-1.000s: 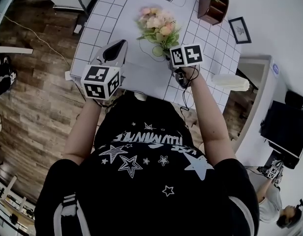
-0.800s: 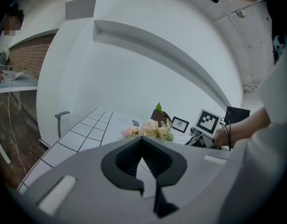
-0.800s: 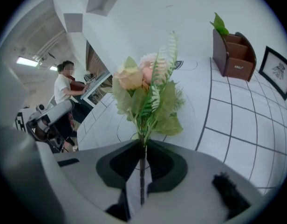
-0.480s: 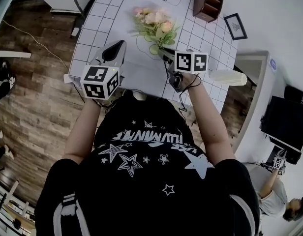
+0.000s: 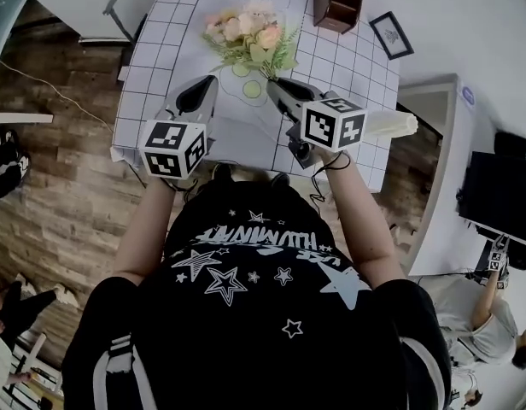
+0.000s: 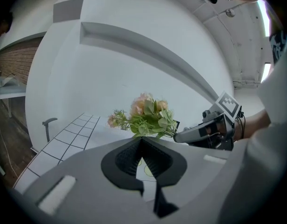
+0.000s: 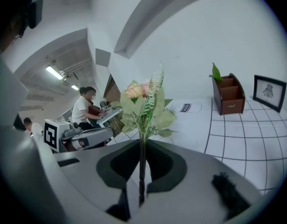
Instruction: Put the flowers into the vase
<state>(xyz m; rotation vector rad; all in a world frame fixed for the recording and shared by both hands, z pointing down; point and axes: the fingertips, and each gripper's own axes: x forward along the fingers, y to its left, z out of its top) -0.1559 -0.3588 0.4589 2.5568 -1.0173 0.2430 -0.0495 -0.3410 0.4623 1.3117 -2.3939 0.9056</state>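
A bunch of pink and peach flowers with green leaves hangs over the grid-patterned table. My right gripper is shut on its thin stem, which runs straight up between the jaws in the right gripper view, the blooms above. My left gripper is shut and holds nothing, level with the right one and to its left. In the left gripper view the flowers rise just beyond the shut tips, and the right gripper reaches in from the right. I see no vase that I can name for sure.
A wooden box with a plant and a small picture frame stand at the table's far right. A white cylinder lies by the right edge. People sit in the background.
My right gripper has risen and tipped up, lifting the flowers off the table. The left gripper has shifted a little toward the middle and stays shut.
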